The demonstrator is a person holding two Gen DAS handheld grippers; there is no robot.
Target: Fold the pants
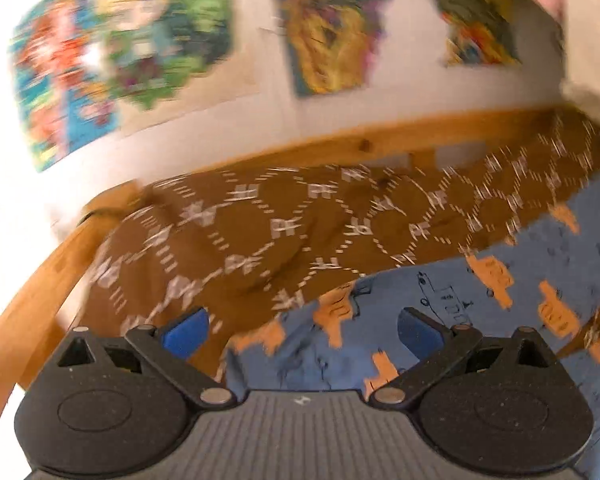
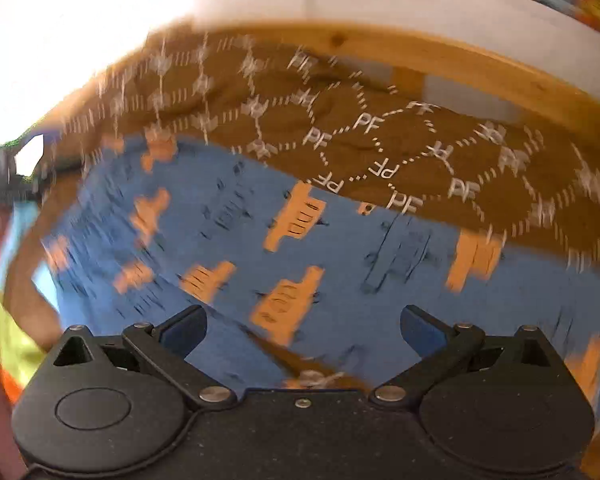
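Observation:
The pants (image 1: 440, 320) are blue with orange truck prints and lie spread on a brown bedcover (image 1: 260, 232) with a white hexagon pattern. My left gripper (image 1: 300, 330) is open above the pants' near edge, with nothing between its blue pads. In the right wrist view the pants (image 2: 340, 272) fill the middle, with the brown cover (image 2: 420, 152) behind them. My right gripper (image 2: 304, 330) is open and empty over the blue cloth. Both views are motion-blurred.
A wooden bed frame (image 1: 340, 140) runs along the far side, and a rail (image 1: 40, 292) curves down the left. Colourful posters (image 1: 120, 48) hang on the white wall. A pale cloth (image 1: 588, 96) sits at the upper right. The frame (image 2: 460, 64) shows behind the cover.

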